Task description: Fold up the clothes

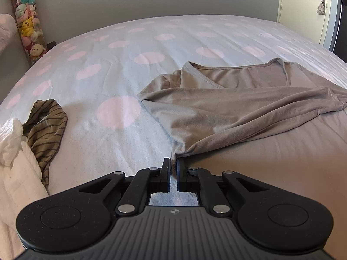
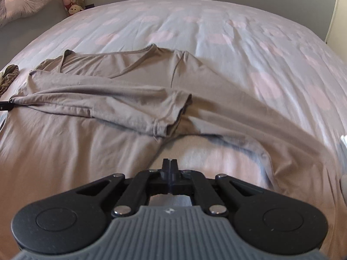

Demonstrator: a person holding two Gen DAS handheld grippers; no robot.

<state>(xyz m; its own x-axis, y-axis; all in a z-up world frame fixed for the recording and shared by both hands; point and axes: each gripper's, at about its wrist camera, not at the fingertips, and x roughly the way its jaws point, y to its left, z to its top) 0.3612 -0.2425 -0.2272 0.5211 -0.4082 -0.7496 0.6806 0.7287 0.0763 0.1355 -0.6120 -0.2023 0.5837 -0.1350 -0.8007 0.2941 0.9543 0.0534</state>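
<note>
Left wrist view: a fold of the taupe long-sleeved jersey top (image 1: 249,108), spread near the bed's (image 1: 130,49) front edge, is pinched by the left gripper (image 1: 172,162). The right gripper (image 2: 170,162) is pressed together, empty. The pinch should be kept firm and the fold carried across evenly.

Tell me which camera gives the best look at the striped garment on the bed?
The left wrist view. There the striped garment lies crumpled beside white bedding, its olive and dark stripes plain. In the right wrist view only a small bit of it peeks in at the left edge.
</note>
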